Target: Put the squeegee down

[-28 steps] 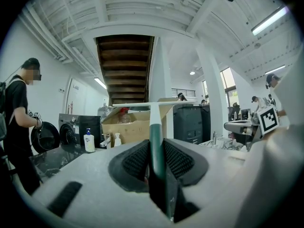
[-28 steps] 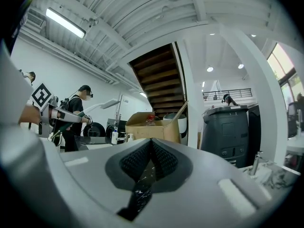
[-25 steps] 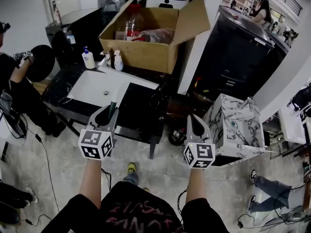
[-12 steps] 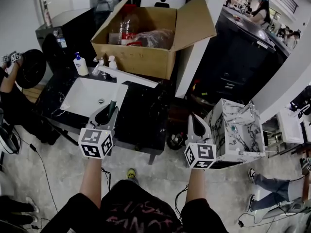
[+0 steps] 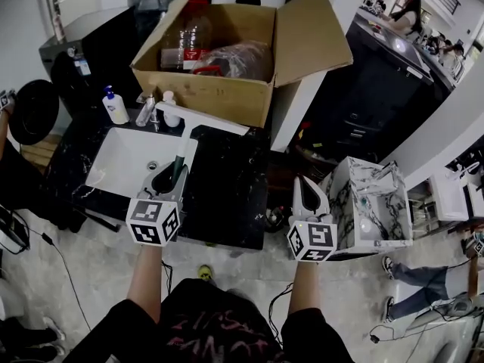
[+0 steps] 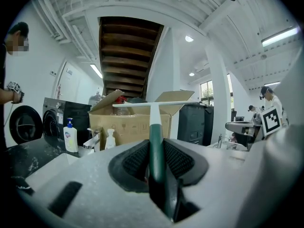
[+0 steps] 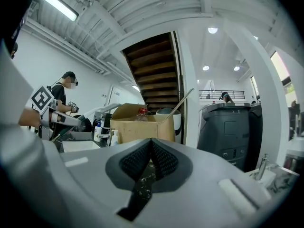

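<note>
My left tongs (image 5: 169, 176) clamp their ribbed dark pads on the squeegee (image 5: 198, 119) by its slim green handle. Its white T-shaped bar juts out above the glossy black marbled counter (image 5: 227, 191) (beside the white rectangular sink (image 5: 125, 161)). My right tongs (image 5: 306, 186) are pinched together, empty.

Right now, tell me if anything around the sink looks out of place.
The open cardboard box, stuffed with plastic bottles and a bag, sits right behind the faucet, crowding the sink. The squeegee is in the air over the sink, clamped in the left gripper.
</note>
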Motion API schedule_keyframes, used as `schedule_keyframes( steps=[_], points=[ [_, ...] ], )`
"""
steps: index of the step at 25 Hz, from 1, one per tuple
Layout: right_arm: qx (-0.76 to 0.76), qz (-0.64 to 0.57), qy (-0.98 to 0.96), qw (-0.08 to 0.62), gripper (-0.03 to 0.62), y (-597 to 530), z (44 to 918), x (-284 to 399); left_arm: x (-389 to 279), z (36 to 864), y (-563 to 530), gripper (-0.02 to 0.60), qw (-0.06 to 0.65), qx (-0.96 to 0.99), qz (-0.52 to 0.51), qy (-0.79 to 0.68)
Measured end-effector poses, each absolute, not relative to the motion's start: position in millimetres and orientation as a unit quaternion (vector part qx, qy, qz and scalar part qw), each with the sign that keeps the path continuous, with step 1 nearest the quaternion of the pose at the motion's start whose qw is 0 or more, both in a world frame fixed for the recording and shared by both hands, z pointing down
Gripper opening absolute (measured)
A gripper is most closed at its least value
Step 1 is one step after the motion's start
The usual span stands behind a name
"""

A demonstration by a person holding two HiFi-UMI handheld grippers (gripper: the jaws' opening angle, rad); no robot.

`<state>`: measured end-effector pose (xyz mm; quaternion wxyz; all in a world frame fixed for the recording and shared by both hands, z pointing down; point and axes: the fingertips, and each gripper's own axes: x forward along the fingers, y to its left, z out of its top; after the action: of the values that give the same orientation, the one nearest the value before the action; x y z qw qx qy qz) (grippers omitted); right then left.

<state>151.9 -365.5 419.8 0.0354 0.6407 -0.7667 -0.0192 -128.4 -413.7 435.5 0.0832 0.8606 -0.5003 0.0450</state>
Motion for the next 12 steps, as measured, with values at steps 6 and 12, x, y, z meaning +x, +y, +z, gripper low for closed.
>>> schedule_keyframes(
  steps=[6, 12],
  points=[
    [0.646, -0.02, -0.762, 0.033, 0.012, -382, 420, 153, -131, 447, -434, 0.101, 0.097, 0.86, 0.049, -0.498],
    [0.643, -0.02, -0.765, 0.027, 0.012, -399, 417, 166, -119, 450, -447, 0.101, 0.097, 0.857, 0.06, -0.503]
  ],
)
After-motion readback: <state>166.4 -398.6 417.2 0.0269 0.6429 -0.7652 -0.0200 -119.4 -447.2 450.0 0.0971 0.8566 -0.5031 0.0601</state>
